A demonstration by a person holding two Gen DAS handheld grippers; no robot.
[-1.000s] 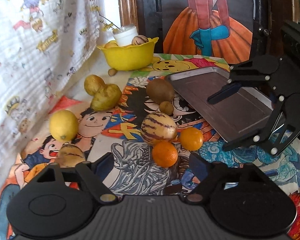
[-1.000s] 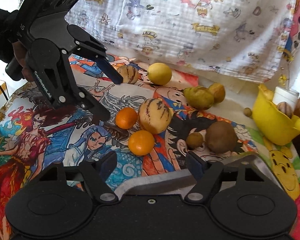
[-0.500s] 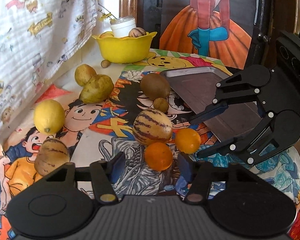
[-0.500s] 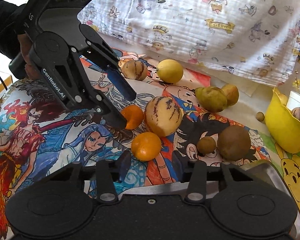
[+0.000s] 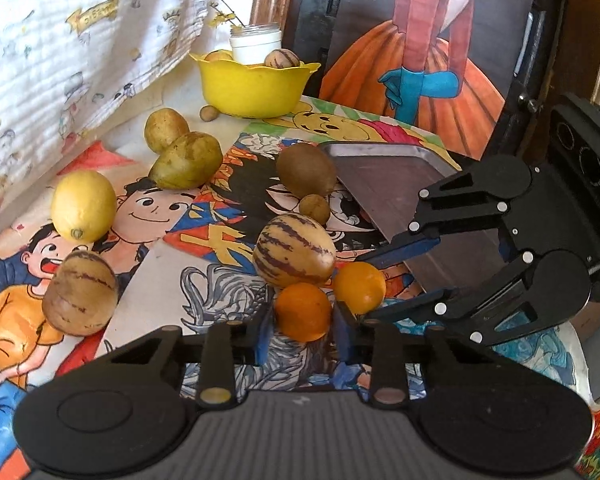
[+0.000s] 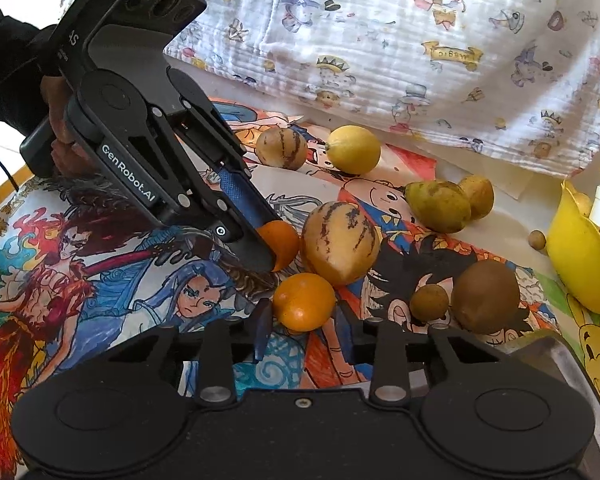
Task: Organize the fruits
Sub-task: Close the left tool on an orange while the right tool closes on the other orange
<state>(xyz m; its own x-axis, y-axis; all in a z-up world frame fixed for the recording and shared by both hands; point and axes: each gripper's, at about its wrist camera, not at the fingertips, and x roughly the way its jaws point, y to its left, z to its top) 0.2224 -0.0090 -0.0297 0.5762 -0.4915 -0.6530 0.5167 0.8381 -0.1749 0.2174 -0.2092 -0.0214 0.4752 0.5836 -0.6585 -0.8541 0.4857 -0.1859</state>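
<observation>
Two oranges lie beside a striped melon [image 5: 294,254] on the cartoon cloth. My left gripper [image 5: 302,330] has its fingers around the near orange [image 5: 303,311] and is shut on it; this shows in the right wrist view too [image 6: 282,242]. My right gripper [image 6: 302,330] is closed around the other orange [image 6: 303,301], which the left wrist view also shows [image 5: 359,287] between the right fingers [image 5: 404,246]. A lemon [image 5: 83,205], a second striped melon [image 5: 80,293], two pears [image 5: 186,160] and two kiwis [image 5: 306,169] lie around.
A grey metal tray [image 5: 392,184] lies at the right of the cloth, under my right gripper's body. A yellow bowl [image 5: 252,88] with fruit and a white jar stands at the back. A printed curtain [image 5: 60,40] hangs along the left edge.
Both grippers have moved in on the two oranges and their fingers have closed from wide open onto one orange each.
</observation>
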